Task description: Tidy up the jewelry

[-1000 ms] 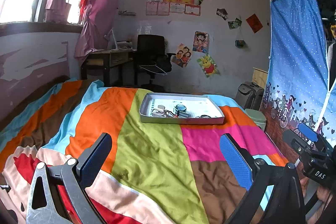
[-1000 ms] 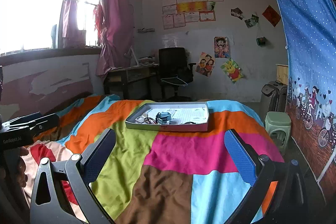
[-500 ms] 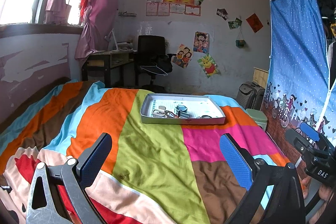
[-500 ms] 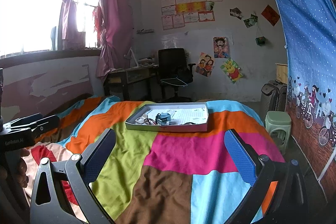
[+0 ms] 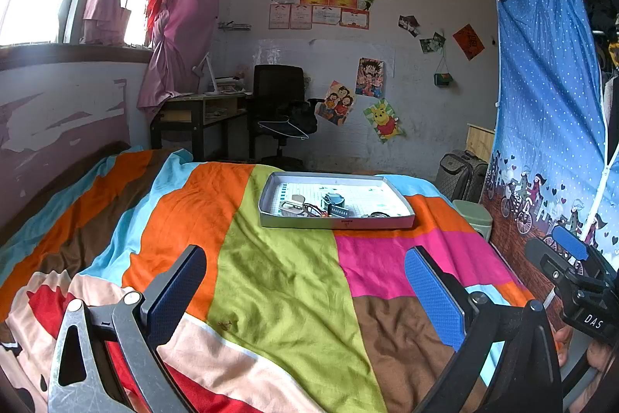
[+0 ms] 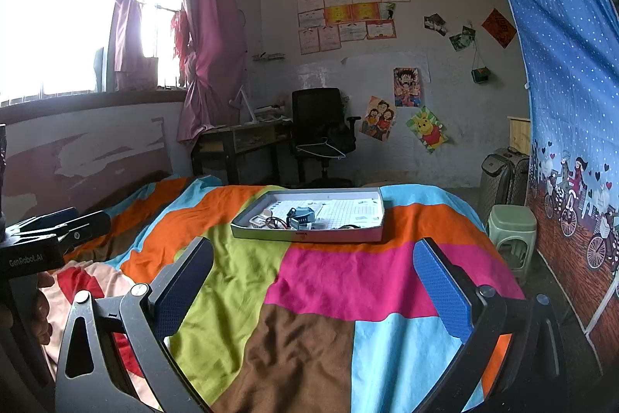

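We hold both tools above a wide bed covered by a patchwork blanket (image 5: 278,281) of orange, lime green, pink, brown and light blue panels. At its far end, well apart from both tools, sits a shallow grey rectangular tray (image 5: 390,221) with a white grid-printed floor. Behind the bed we see a black swivel office chair (image 5: 280,107) by a dark desk, and a tall blue dotted curtain (image 5: 549,111) hangs to the right. Our left gripper (image 5: 305,291), dark with blue textured pads, is spread wide with nothing between its fingers; our right gripper (image 6: 313,287) is just as wide and holds nothing. The small jewelry pieces (image 5: 329,208) lie clustered in the near-left part of the tray, around a small grey-blue box (image 6: 301,216); they are too small for us to tell apart.
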Demonstrator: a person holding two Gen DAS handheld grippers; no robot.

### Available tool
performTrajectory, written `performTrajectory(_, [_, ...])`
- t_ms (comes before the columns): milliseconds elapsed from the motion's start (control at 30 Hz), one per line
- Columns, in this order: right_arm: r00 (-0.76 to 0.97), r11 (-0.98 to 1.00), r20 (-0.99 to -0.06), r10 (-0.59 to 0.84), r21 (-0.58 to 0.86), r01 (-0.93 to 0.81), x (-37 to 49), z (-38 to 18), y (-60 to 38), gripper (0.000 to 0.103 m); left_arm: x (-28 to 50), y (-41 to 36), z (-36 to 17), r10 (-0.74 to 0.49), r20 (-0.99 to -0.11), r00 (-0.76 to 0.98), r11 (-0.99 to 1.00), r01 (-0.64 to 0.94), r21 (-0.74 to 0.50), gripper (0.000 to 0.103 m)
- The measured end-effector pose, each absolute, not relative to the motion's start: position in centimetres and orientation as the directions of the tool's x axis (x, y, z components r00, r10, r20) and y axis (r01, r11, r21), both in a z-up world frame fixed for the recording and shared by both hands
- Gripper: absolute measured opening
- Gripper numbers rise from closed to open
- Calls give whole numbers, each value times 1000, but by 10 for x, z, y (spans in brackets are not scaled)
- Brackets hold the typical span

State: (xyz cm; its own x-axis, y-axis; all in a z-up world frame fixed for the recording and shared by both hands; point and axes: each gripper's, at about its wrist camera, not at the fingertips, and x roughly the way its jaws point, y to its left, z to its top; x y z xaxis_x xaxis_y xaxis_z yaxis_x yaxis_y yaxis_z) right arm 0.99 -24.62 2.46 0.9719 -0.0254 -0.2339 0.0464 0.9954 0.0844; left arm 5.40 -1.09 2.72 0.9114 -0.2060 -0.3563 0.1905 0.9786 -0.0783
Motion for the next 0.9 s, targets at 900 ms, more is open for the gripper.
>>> performTrajectory(900, [972,994,-234,-26,93,49,8,23,-249,102,54,-11,27,-205,-357,911,979,190,-77,103])
